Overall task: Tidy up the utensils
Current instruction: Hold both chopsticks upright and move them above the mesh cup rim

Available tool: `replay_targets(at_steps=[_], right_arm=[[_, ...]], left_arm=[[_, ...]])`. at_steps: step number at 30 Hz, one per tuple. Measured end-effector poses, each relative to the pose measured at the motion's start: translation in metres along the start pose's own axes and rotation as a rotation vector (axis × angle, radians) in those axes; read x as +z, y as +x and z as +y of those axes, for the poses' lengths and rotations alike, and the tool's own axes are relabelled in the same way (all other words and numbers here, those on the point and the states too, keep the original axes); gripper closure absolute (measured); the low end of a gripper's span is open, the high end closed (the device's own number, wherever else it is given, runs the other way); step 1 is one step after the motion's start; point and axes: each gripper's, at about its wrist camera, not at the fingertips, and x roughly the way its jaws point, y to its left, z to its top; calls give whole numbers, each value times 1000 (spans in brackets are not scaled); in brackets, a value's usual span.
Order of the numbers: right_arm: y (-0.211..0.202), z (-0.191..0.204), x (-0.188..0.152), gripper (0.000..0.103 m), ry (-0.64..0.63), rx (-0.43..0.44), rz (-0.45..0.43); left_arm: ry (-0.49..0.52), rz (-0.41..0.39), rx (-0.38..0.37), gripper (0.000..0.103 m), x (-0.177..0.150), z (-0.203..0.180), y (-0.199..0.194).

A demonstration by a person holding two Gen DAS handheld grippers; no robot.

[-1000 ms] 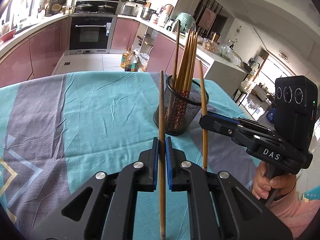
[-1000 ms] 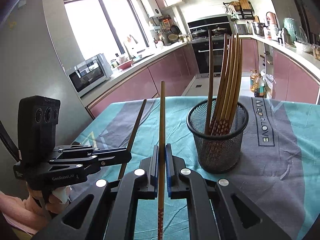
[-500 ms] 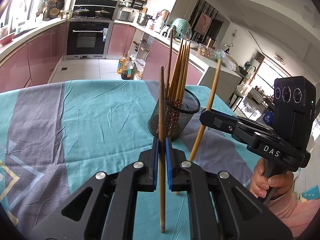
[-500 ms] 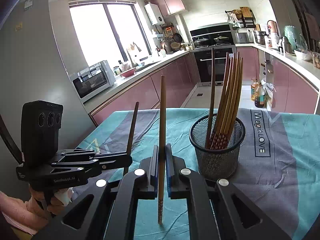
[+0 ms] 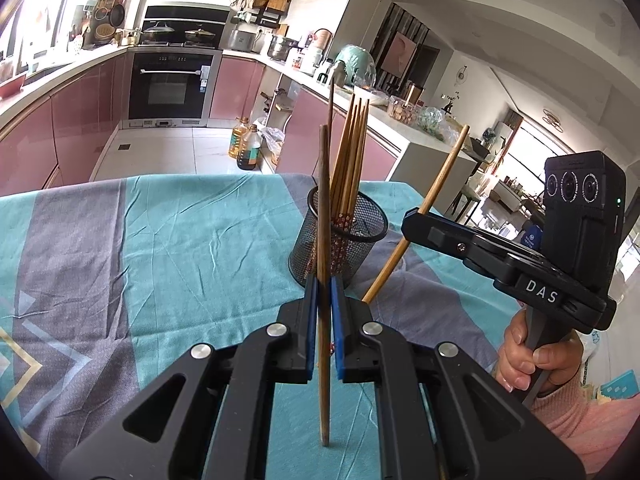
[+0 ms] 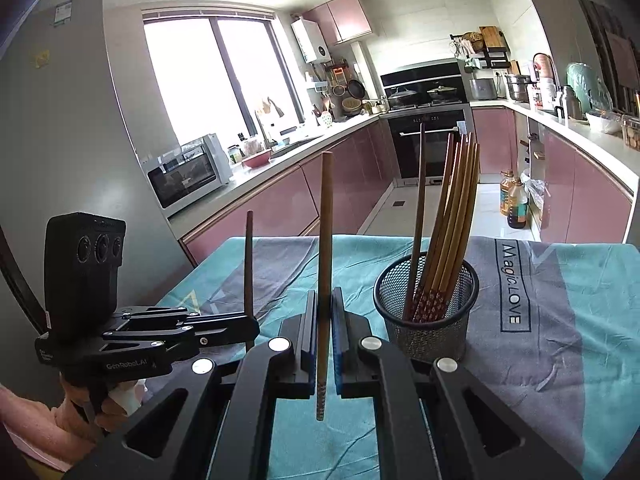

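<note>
My left gripper (image 5: 324, 320) and right gripper (image 6: 325, 332) each pinch one chopstick beside the mesh holder (image 6: 426, 312); bare tabletop (image 5: 180, 248) around.

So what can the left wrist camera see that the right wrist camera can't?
Only the left wrist view shows the right gripper from outside, its light chopstick tilted.

Only the right wrist view shows the left gripper from outside, the microwave and the window.

Both show the mesh holder of chopsticks, the teal tablecloth and the oven.
</note>
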Motion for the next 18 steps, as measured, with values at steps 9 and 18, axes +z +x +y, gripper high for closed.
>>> replay_targets(at_steps=[9,18], right_arm=[[-6,-2,4,98,-8,-7,-16],[-11,-3,6,97,-12,-13,-31]], left_arm=[[1,-14,-7,96,3,-2,-5],[0,-41,-5,96,8,-4,-12]])
